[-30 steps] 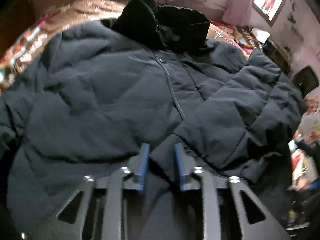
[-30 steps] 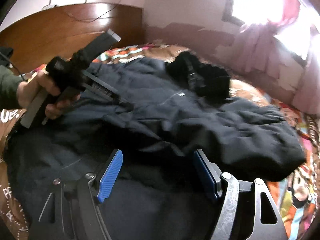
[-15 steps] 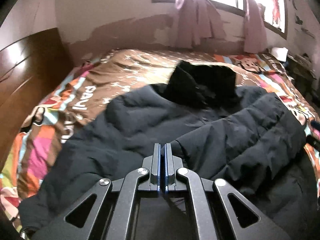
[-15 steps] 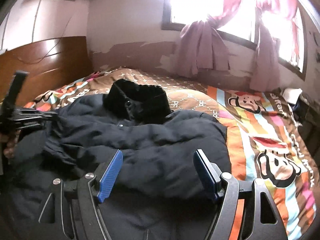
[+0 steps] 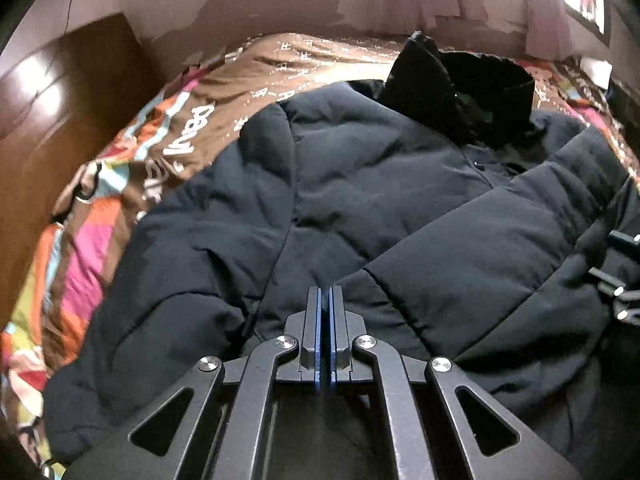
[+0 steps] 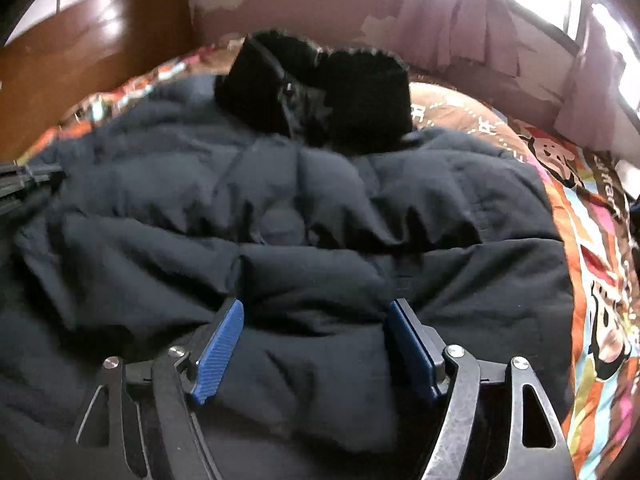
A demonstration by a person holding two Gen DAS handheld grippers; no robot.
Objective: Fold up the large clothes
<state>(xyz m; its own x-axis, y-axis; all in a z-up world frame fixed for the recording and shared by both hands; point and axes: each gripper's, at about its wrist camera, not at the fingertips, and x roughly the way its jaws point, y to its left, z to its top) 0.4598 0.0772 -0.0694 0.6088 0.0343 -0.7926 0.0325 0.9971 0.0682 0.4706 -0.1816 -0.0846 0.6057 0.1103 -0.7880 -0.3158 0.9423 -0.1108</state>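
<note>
A dark navy puffer jacket (image 5: 360,184) with a black furry hood (image 5: 472,92) lies front up on the bed. One sleeve (image 5: 480,248) is folded across its chest. My left gripper (image 5: 325,300) is shut just above the jacket near that sleeve's cuff, and no fabric shows between its pads. My right gripper (image 6: 316,306) is open low over the jacket (image 6: 280,208), with a padded bulge between its blue pads (image 6: 220,344), which do not squeeze it. The hood (image 6: 320,92) lies beyond. Each gripper shows at the other view's edge: right gripper (image 5: 620,280), left gripper (image 6: 24,184).
The bed has a colourful cartoon-print cover (image 5: 100,216) (image 6: 600,280) showing around the jacket. A wooden headboard (image 5: 48,120) stands at the left. Behind the bed are a wall with peeling paint (image 5: 280,12) and pink curtains (image 6: 480,32) at a bright window.
The left gripper went from open around the sleeve's cuff to shut and drew back. The right gripper came down closer over the jacket, still open. Both views tilted up, then down again.
</note>
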